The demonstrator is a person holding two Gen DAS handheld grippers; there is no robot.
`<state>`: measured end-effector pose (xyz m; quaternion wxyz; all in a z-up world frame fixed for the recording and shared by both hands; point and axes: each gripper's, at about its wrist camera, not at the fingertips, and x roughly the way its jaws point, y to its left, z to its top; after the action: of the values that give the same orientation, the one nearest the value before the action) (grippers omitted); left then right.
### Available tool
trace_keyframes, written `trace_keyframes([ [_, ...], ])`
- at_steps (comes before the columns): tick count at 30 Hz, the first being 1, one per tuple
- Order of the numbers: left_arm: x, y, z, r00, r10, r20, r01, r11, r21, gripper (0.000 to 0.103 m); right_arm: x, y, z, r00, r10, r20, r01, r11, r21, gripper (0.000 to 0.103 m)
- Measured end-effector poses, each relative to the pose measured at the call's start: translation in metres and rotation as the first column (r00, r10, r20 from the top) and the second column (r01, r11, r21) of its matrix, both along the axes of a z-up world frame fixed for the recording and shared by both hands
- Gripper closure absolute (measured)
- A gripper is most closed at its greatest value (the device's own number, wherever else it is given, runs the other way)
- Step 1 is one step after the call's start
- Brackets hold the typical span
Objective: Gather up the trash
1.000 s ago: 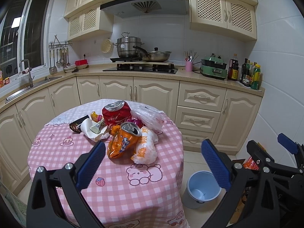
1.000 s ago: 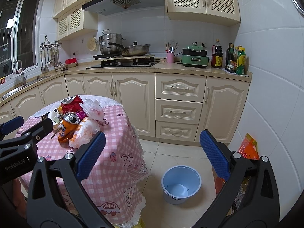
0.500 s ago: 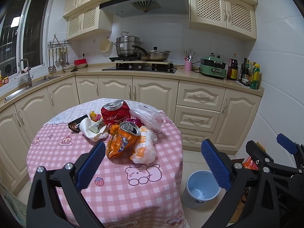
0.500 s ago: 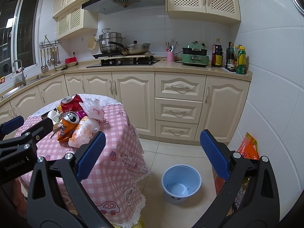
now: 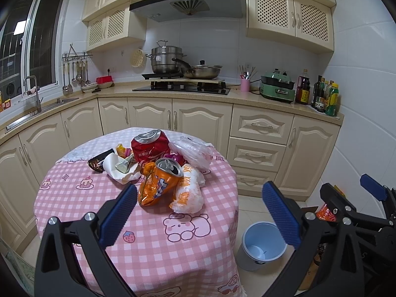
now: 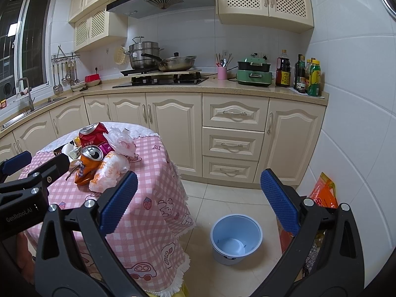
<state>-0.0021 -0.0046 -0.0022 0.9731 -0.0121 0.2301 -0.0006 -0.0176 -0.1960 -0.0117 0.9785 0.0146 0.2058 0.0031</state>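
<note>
Both claws, left claw (image 5: pixel 199 212) and right claw (image 6: pixel 198 200), are gaping empty, trash pile (image 5: pixel 160 168) sitting untouched on the table (image 5: pixel 81 198), bin (image 6: pixel 236 237) standing empty.

We are in a home kitchen: cream cabinets (image 6: pixel 173 126), a gas stove (image 5: pixel 182 87) with pots under a range hood (image 5: pixel 185 2), a sink (image 5: pixel 37 109) by the window, sauce bottles (image 6: pixel 307 76).

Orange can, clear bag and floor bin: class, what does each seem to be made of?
Orange can: thin printed metal, apparently aluminium; shiny lid, dented wall.
Clear bag: thin plastic film; translucent, crinkled.
Floor bin: probably moulded plastic; smooth matte pale blue wall.
</note>
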Motion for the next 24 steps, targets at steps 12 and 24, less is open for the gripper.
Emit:
trace_keyframes([
  [12, 0.018, 0.022, -0.008, 0.999, 0.01, -0.032, -0.01, 1.0, -0.02, 0.005, 0.024, 0.019, -0.005, 0.998, 0.028, -0.047, -0.028, 1.0, 0.006, 0.005],
  [24, 0.049, 0.068, -0.032, 0.992, 0.069, -0.106, -0.075, 0.995, -0.058, 0.005, 0.067, 0.062, -0.025, 0.985, 0.093, -0.144, -0.093, 0.996, 0.006, 0.005],
])
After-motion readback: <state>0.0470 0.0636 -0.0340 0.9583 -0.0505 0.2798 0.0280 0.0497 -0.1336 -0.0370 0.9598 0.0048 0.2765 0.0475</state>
